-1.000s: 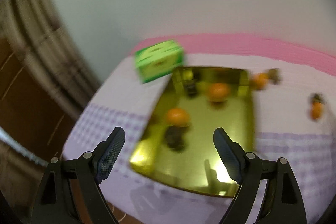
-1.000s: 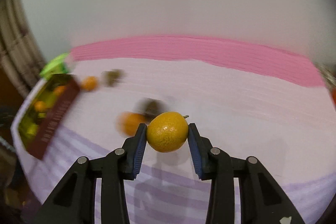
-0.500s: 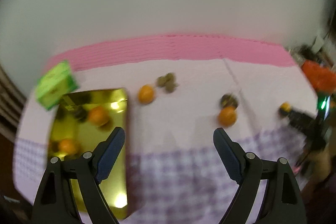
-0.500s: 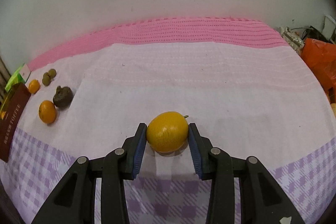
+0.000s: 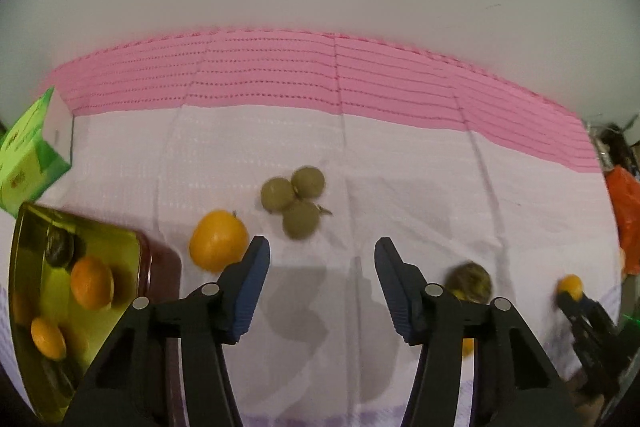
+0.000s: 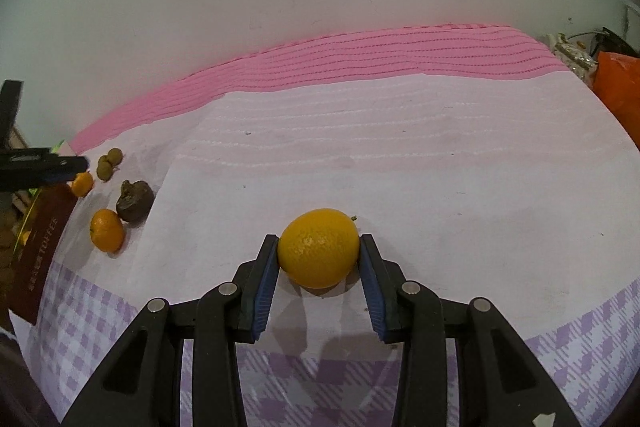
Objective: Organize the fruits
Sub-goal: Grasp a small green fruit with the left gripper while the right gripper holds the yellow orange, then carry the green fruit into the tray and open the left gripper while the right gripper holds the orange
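Narrowing its jaws over bare cloth, the left hand-held gripper has just been closing with nothing between its pads; it has swung away from the gold tin at the lower left of the left wrist view and now points at the loose fruit on the bench. An orange sits just left of its left pad, and three green fruits cluster above the gap. That suggests the next pick is being lined up, though which fruit is meant cannot be told.

The right hand-held gripper is clamped on a yellow-orange citrus low at the centre of its own view, close over the cloth; whether the fruit touches the cloth is unclear.

The tin is cut off by the frame edge, so its full contents are not visible. A dark, wrinkled fruit is half hidden behind the left gripper's right finger, with a second orange beside it.
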Demonstrator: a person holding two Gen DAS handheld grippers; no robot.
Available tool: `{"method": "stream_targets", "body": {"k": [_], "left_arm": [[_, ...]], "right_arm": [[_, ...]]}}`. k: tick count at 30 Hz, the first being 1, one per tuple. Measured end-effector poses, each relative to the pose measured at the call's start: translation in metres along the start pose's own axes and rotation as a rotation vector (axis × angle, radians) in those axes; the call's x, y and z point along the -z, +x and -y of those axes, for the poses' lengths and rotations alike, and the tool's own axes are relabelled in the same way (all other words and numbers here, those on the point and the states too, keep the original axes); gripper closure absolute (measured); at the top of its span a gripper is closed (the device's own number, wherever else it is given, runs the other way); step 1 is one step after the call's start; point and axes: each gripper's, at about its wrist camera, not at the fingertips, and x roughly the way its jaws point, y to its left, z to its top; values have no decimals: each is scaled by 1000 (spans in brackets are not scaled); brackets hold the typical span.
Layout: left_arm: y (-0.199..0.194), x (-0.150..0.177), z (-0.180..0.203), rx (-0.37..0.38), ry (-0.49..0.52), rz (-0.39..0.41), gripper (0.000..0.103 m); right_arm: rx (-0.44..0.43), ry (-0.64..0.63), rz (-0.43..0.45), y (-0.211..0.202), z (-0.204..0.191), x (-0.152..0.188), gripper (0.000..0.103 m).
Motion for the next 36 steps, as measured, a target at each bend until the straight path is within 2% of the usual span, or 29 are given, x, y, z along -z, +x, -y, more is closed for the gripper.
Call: {"method": "stream_targets", "body": {"k": [4,7,9,11,15,18,21,28,36], "left_arm": [[21,-8,-9,-18,-30,-43,49],[32,-11,-11,-21,-34,-62,58],[38,-12,-9,-13,-27,-77,70],[43,-12,-6,-14,-17,-87,76],[43,-14,-1,-27,-4,-58,77],[39,-9,1,-5,3,-47,77],[24,4,6,11,1,-18,77],[-39,52,22,79,12,12,77],[-94,92,18,124,-27,55,77]], "right_arm": [[-20,0,-1,1,-1,0,66],[-32,10,0,1,1,0,66],[-41,17,1,1,3,0,66],[-48,23,1,2,4,0,66],[-53,25,1,1,5,0,66],[-55,26,0,1,6,0,66],[-50,22,-1,1,6,0,66],[-29,8,-4,3,2,-1,66],[-16,1,-6,4,-1,-1,66]]}}
